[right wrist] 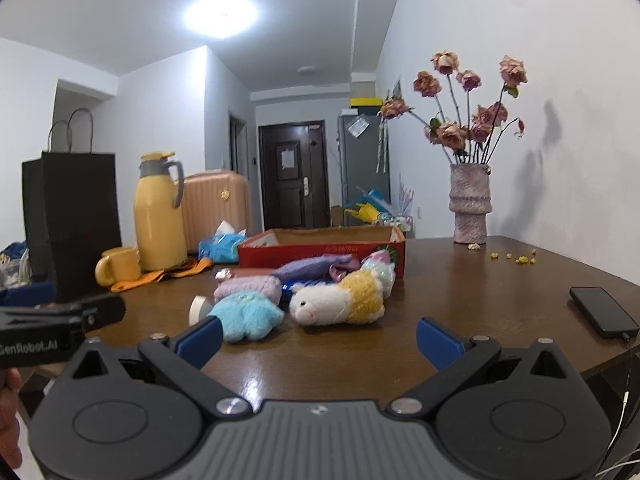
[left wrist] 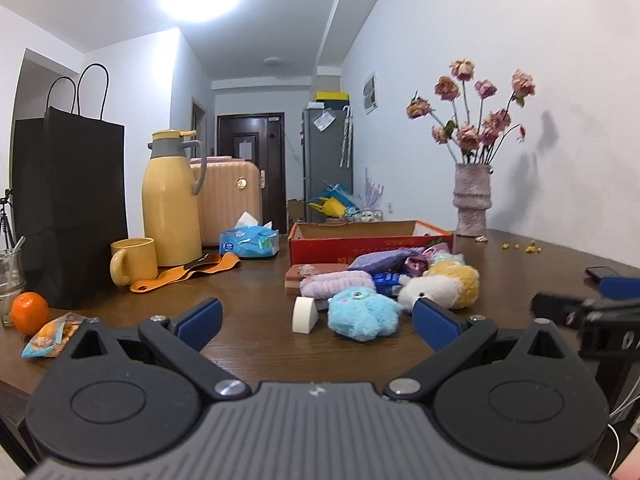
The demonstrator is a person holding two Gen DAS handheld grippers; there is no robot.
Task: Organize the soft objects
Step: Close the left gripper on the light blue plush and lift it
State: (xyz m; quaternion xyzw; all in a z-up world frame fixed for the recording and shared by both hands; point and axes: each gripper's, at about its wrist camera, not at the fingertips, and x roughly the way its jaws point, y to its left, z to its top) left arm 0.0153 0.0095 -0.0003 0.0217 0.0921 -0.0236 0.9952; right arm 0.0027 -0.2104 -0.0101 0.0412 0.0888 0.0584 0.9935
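Observation:
A pile of soft objects lies on the brown table (left wrist: 248,308) in front of a red cardboard box (left wrist: 320,250): a blue plush (left wrist: 362,312), a white and yellow plush (left wrist: 440,286), a pink cloth roll (left wrist: 336,282) and a purple pouch (left wrist: 380,260). A white sponge wedge (left wrist: 304,314) stands left of the blue plush. My left gripper (left wrist: 318,322) is open and empty, just short of the pile. My right gripper (right wrist: 318,338) is open and empty, in front of the blue plush (right wrist: 246,316) and the white and yellow plush (right wrist: 340,300). The box (right wrist: 320,250) appears there too.
A black paper bag (left wrist: 68,208), yellow thermos (left wrist: 172,204), yellow mug (left wrist: 134,260), tissue pack (left wrist: 250,242), orange (left wrist: 29,312) and snack packet (left wrist: 52,334) stand on the left. A vase of dried roses (left wrist: 472,204) stands at the back right. A phone (right wrist: 602,312) lies at the right edge.

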